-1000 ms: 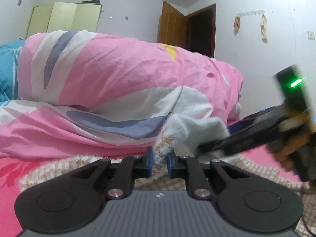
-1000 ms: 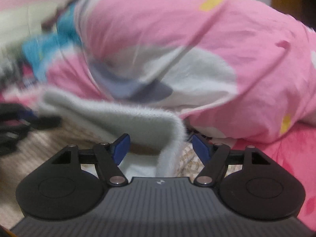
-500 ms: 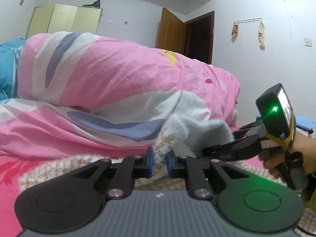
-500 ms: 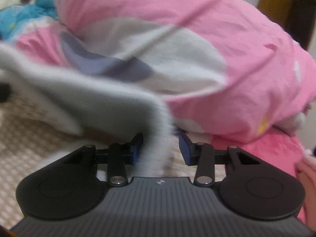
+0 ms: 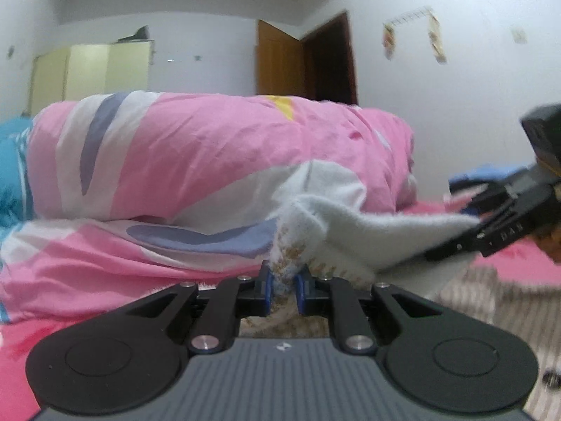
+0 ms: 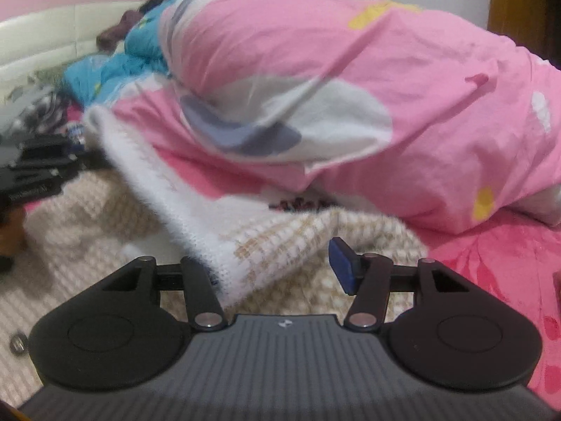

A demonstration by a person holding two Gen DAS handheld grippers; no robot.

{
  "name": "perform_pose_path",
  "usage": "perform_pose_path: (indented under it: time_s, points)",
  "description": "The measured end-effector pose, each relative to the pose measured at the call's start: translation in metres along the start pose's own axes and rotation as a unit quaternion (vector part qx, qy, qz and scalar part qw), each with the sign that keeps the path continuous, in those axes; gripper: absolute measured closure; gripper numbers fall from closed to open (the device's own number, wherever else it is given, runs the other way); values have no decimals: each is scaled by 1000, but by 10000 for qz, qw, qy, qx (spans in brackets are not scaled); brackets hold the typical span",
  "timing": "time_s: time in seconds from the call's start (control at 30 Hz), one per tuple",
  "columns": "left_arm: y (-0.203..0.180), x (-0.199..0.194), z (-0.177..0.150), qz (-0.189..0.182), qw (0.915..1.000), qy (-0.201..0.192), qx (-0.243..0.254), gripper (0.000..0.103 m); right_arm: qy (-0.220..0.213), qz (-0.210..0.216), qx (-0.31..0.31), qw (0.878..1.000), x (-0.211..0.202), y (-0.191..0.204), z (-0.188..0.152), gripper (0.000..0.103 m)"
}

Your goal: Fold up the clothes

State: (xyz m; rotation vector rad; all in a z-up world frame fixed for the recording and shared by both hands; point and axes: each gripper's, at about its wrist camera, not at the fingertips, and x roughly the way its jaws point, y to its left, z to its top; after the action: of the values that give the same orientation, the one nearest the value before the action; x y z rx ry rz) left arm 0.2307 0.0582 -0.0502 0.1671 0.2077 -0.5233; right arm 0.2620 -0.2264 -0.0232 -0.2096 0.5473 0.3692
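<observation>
A fluffy sweater [image 6: 273, 245], white with a beige check pattern, lies on the pink bed. In the left wrist view my left gripper [image 5: 283, 289] is shut on a raised edge of the sweater [image 5: 350, 224]. A white strip of it stretches right to my right gripper [image 5: 498, 221]. In the right wrist view my right gripper [image 6: 280, 266] has its jaws wide apart, with the sweater's white hem lying between them, touching neither pad clearly. My left gripper [image 6: 35, 172] shows at the far left there.
A bulky pink duvet [image 5: 210, 161] with white and grey-blue patches is heaped right behind the sweater. Blue bedding [image 6: 115, 70] and a cream headboard [image 6: 45, 42] lie at the far left. A brown door [image 5: 280, 59] stands in the white wall behind.
My right gripper's jaws have opened wide from nearly shut on the hem. The right gripper has swung out to the right, and the white strip now stretches flatter.
</observation>
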Motion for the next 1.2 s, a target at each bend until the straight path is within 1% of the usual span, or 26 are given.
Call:
perform_pose_path:
  time_s: [0.1, 0.17, 0.23, 0.27, 0.33, 0.4, 0.47, 0.5, 0.57, 0.6, 0.63, 0.67, 0.7, 0.73, 0.77, 0.8, 0.83, 0.9, 0.93, 0.97, 1.0, 1.03, 1.07, 1.13, 1.17, 1.2]
  points:
    - [-11, 1, -6, 19, 9992, 182, 351, 89, 315, -234, -130, 9991, 13, 2, -15, 37]
    - [-14, 3, -9, 55, 9983, 311, 498, 89, 381, -380, -303, 9981, 20, 9, -21, 36]
    - [-16, 5, -11, 89, 9974, 444, 555, 89, 432, -409, -580, 9965, 24, 20, -25, 31]
    - [-15, 5, -11, 99, 9972, 502, 547, 89, 450, -408, -737, 9954, 25, 25, -26, 21]
    - [-16, 5, -13, 114, 9965, 618, 543, 89, 201, -557, -1235, 9906, 17, 43, -32, 19]
    - [-17, 1, -13, 133, 9954, 739, 602, 89, -176, -655, -1921, 9790, 3, 64, -42, 15]
    - [-19, -4, -13, 153, 9936, 888, 676, 85, -351, -596, -2405, 9682, -11, 79, -51, 14]
    - [-18, -8, -12, 139, 9925, 1004, 686, 83, -371, -459, -2141, 9750, -18, 73, -49, 14]
    - [-12, -18, -12, 71, 9908, 1245, 522, 73, -401, -169, -1543, 9871, -32, 58, -46, 14]
    - [-4, -23, -12, 8, 9900, 1381, 272, 66, -415, -24, -1242, 9914, -39, 51, -44, 14]
    - [5, -28, -11, -37, 9889, 1483, -69, 50, -490, 235, -652, 9964, -42, 34, -42, 14]
    - [18, -32, -11, -61, 9867, 1542, -517, 43, -566, 500, -42, 9971, -45, 16, -40, 14]
    - [32, -35, -11, -129, 9818, 1564, -1072, 42, -640, 762, 568, 9934, -49, -1, -38, 14]
    - [49, -34, -11, -250, 9721, 1539, -1753, 42, -711, 1022, 1175, 9852, -52, -19, -37, 14]
    - [67, -34, -11, -369, 9577, 1506, -2425, 42, -778, 1277, 1778, 9726, -55, -37, -35, 14]
    - [83, -31, -12, -536, 9381, 1478, -3085, 42, -743, 1470, 2223, 9610, -47, -47, -35, 14]
    - [98, -24, -15, -757, 9132, 1456, -3731, 40, -699, 1657, 2652, 9473, -39, -58, -36, 14]
    - [122, -1, -27, -1211, 8485, 1626, -4888, 36, -520, 1797, 3338, 9239, -13, -74, -38, 15]
    - [127, 11, -35, -1370, 8211, 1796, -5241, 36, -383, 1798, 3646, 9128, -1, -77, -41, 16]
    - [130, 24, -42, -1503, 7968, 1974, -5510, 36, -156, 1859, 4016, 8966, 13, -83, -45, 17]
    - [131, 35, -48, -1562, 7795, 2117, -5684, 36, 77, 1919, 4382, 8781, 27, -88, -49, 18]
    - [130, 42, -51, -1536, 7754, 2214, -5711, 36, 247, 2014, 4674, 8604, 40, -91, -53, 18]
    - [128, 47, -53, -1513, 7752, 2301, -5686, 36, 413, 2108, 4956, 8416, 52, -95, -57, 19]
    - [124, 56, -54, -1482, 7753, 2428, -5638, 36, 499, 2267, 5081, 8294, 63, -94, -57, 19]
    - [122, 58, -53, -1541, 7765, 2393, -5621, 39, 539, 2345, 5136, 8236, 68, -93, -57, 21]
    - [121, 61, -51, -1668, 7754, 2337, -5624, 43, 574, 2531, 5156, 8166, 72, -92, -55, 28]
